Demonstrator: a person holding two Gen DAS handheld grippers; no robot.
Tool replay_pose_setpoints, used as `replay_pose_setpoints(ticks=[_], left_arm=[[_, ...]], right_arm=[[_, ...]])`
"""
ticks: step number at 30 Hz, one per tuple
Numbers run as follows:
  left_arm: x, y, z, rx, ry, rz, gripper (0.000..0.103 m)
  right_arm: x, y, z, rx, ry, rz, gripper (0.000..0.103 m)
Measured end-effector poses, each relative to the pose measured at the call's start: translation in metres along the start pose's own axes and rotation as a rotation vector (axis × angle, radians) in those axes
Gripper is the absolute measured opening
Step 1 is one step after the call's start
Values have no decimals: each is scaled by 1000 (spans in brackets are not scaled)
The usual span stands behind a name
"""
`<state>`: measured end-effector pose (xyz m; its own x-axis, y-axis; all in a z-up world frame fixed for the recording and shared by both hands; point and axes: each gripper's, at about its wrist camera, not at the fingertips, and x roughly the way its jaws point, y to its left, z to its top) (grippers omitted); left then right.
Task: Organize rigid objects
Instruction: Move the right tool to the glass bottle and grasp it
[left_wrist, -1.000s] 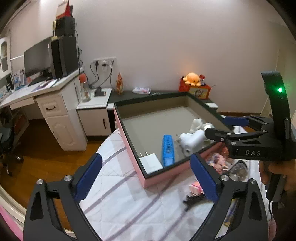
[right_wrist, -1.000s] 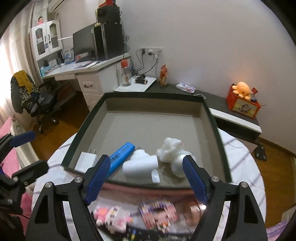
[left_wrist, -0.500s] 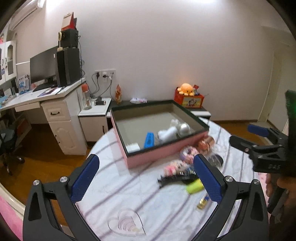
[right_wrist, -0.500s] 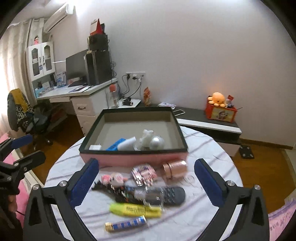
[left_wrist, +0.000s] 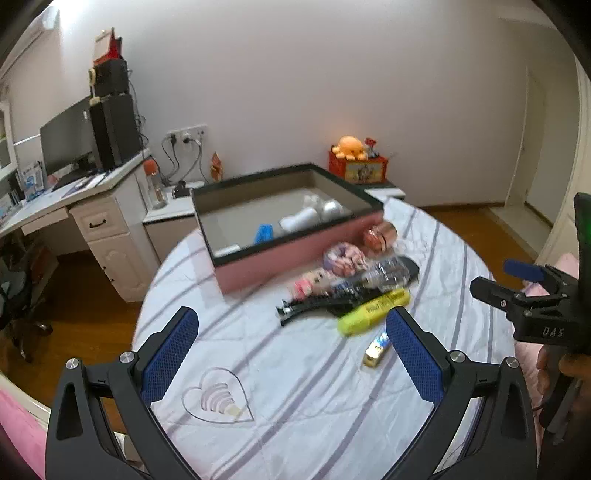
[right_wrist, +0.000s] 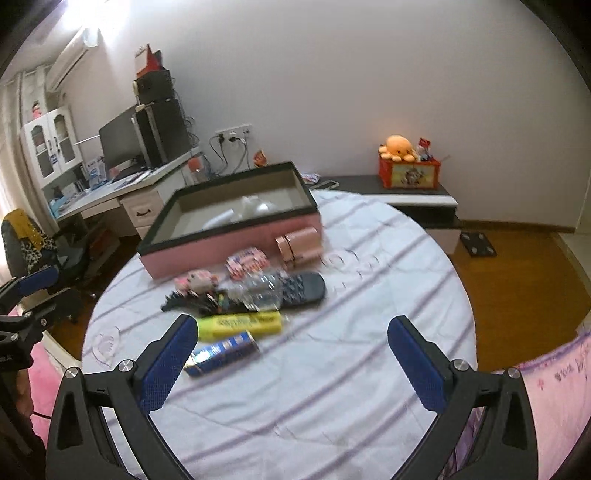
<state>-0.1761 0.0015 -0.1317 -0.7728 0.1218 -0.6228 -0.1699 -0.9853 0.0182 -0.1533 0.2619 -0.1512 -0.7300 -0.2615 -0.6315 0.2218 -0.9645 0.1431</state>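
Note:
A pink box (left_wrist: 288, 251) with a dark rim stands at the far side of the round table (left_wrist: 295, 387); it also shows in the right wrist view (right_wrist: 229, 243). It holds a blue item (left_wrist: 264, 233) and white objects (left_wrist: 299, 221). In front of it lie a yellow highlighter (right_wrist: 240, 323), a blue-and-gold tube (right_wrist: 221, 352), a dark remote (right_wrist: 299, 290), a black hair clip (left_wrist: 310, 306) and a rose-gold cylinder (right_wrist: 299, 245). My left gripper (left_wrist: 291, 354) is open and empty above the near table. My right gripper (right_wrist: 291, 358) is open and empty, with the tube by its left finger.
A clear heart-shaped piece (left_wrist: 216, 400) lies near the table's front left. A desk with a monitor (left_wrist: 66, 147) and drawers stands left. A low cabinet with an orange plush toy (right_wrist: 400, 146) is at the back wall. Pink bedding (right_wrist: 546, 387) lies right.
Both grippers have pulled back from over the box toward the near table edge. The loose items in front of the box have come into view. Both grippers stay open.

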Motion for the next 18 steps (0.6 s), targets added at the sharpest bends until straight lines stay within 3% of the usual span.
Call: replay_pose_setpoints(ticks=[8,18], left_arm=[[26,-20,-22,45,100,-32,103],[49,-25,-34,66,168,-40,103]], right_arm=[[13,-16,-29,37,72,-25,103],[33,-15,-37,33,121,-20,103]])
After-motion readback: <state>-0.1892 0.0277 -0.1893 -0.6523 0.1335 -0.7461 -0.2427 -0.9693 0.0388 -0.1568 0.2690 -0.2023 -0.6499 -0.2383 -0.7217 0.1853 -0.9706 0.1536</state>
